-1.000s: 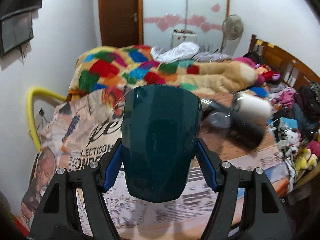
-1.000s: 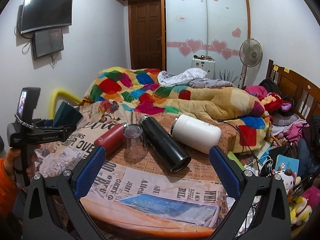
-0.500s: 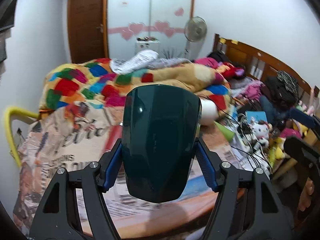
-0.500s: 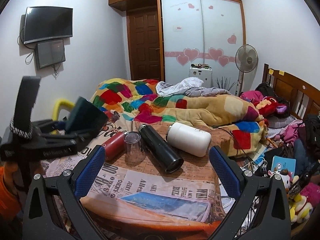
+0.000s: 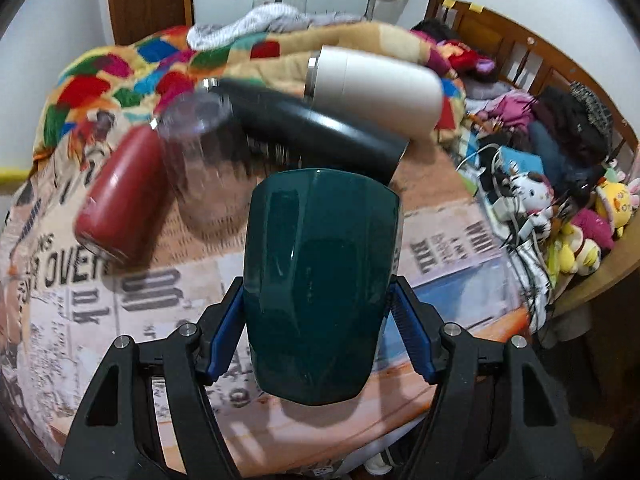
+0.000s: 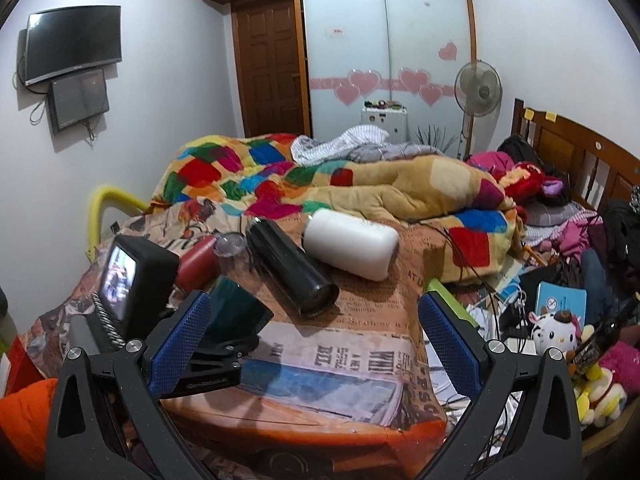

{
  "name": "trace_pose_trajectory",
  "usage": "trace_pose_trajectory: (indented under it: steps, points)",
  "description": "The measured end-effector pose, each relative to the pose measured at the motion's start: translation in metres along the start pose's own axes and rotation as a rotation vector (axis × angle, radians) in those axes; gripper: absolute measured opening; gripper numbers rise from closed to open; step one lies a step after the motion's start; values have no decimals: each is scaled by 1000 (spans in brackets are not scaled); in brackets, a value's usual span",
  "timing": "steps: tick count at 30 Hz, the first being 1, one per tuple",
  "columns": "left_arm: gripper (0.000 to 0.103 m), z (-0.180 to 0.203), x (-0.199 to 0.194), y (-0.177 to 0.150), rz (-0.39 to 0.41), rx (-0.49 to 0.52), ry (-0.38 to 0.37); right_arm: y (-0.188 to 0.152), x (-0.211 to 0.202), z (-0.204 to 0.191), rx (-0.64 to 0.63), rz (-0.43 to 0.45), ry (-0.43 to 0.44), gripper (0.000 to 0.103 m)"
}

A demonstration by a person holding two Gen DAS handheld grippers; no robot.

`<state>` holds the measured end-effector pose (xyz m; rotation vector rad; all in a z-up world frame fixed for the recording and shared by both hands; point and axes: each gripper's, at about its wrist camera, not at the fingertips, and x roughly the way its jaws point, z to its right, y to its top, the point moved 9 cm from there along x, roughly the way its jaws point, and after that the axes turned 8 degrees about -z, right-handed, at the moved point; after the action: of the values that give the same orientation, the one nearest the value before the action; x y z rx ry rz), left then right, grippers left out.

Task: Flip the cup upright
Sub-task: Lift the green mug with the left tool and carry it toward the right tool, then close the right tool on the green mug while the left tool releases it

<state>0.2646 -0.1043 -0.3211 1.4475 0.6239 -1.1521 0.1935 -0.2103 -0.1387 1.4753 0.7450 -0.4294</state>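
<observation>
My left gripper (image 5: 318, 332) is shut on a dark green cup (image 5: 318, 280), blue pads on both sides. It holds the cup low over the front of the newspaper-covered table (image 5: 132, 320). In the right wrist view the cup (image 6: 236, 312) shows tilted in the left gripper (image 6: 216, 344) at the table's front left. My right gripper (image 6: 314, 344) is open and empty above the table's front edge.
A red bottle (image 5: 120, 196), an upside-down clear glass (image 5: 200, 160), a black flask (image 5: 308, 128) and a white flask (image 5: 372, 84) lie or stand behind the cup. A quilt-covered bed (image 6: 320, 176) lies beyond. Toys and cables (image 6: 560, 320) crowd the right.
My left gripper has swung right and down with the green cup, from the table's left side to low over its front. The right gripper has stayed open and shifted slightly.
</observation>
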Motion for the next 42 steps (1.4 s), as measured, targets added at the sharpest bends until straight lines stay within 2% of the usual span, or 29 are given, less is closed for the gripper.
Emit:
trace_pose_trajectory:
  steps: [6, 13, 17, 20, 22, 24, 26, 30, 34, 42]
  points:
    - [69, -6, 18, -7, -29, -14, -1, -11, 18, 6, 13, -57, -3, 103]
    - [70, -6, 20, -6, -39, -29, -25, -17, 30, 6, 17, -95, -7, 103]
    - [71, -7, 13, -11, -55, -33, -44, -17, 33, 2, 13, -108, -7, 103]
    - [72, -10, -9, -15, -18, -26, -47, -16, 37, -2, 18, -121, 3, 103]
    - [73, -13, -25, -18, 15, -24, -32, -16, 40, -5, 22, -131, 11, 103]
    - [80, -22, -43, -20, 57, -28, -8, -17, 46, -9, 26, -147, 20, 103]
    - [86, -37, -63, -23, 105, -42, 39, -20, 54, -16, 31, -173, 40, 103]
    - [88, -67, -85, -31, 159, -66, 137, -28, 74, -33, 35, -239, 85, 103]
    - [88, -93, -87, -44, 160, -104, 183, -39, 101, -55, 34, -328, 146, 98]
    - [88, -120, -78, -65, 147, -176, 178, -58, 148, -84, 61, -505, 228, 83]
